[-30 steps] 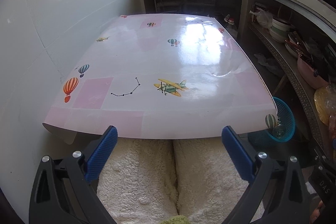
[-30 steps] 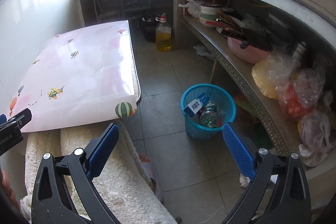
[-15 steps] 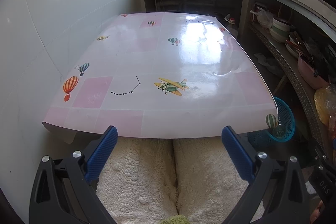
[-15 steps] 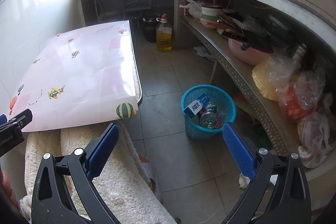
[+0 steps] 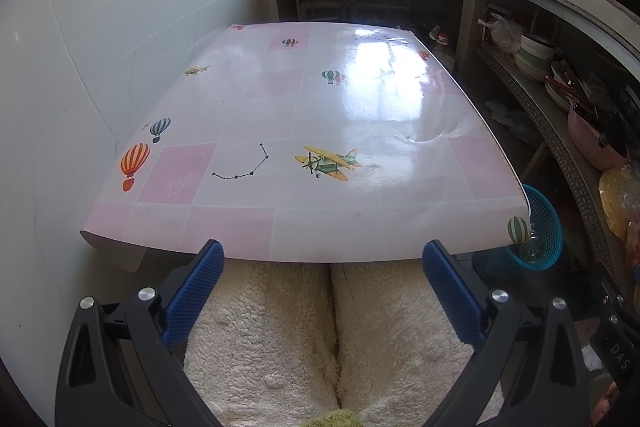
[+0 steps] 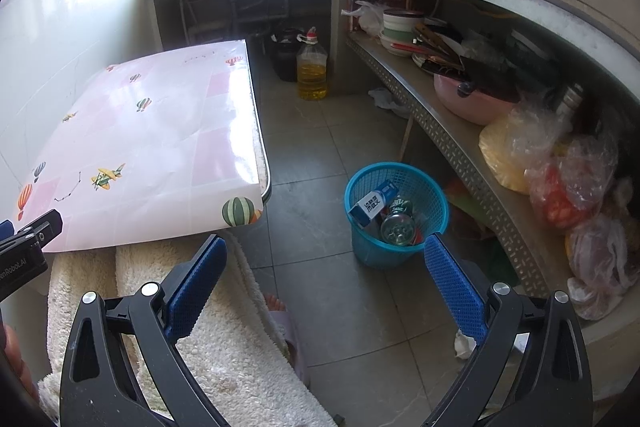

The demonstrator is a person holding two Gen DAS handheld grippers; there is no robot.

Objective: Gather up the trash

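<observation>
A blue mesh trash basket (image 6: pixel 434 189) stands on the floor right of the table; it holds a blue-and-white carton (image 6: pixel 373 203), a clear bottle (image 6: pixel 397 225) and other scraps. The basket also shows in the left wrist view (image 5: pixel 546 223) behind the table's right corner. My left gripper (image 5: pixel 323 261) is open and empty, held over the near edge of the pink table (image 5: pixel 320 131). My right gripper (image 6: pixel 326 253) is open and empty, held above the floor, just short of the basket.
A metal shelf (image 6: pixel 452 143) on the right carries bowls, a pink basin (image 6: pixel 468 99) and plastic bags (image 6: pixel 560 179). An oil bottle (image 6: pixel 312 73) stands on the floor at the back. White fleece-covered legs (image 5: pixel 332 339) lie under both grippers. A tiled wall (image 5: pixel 80 67) runs left.
</observation>
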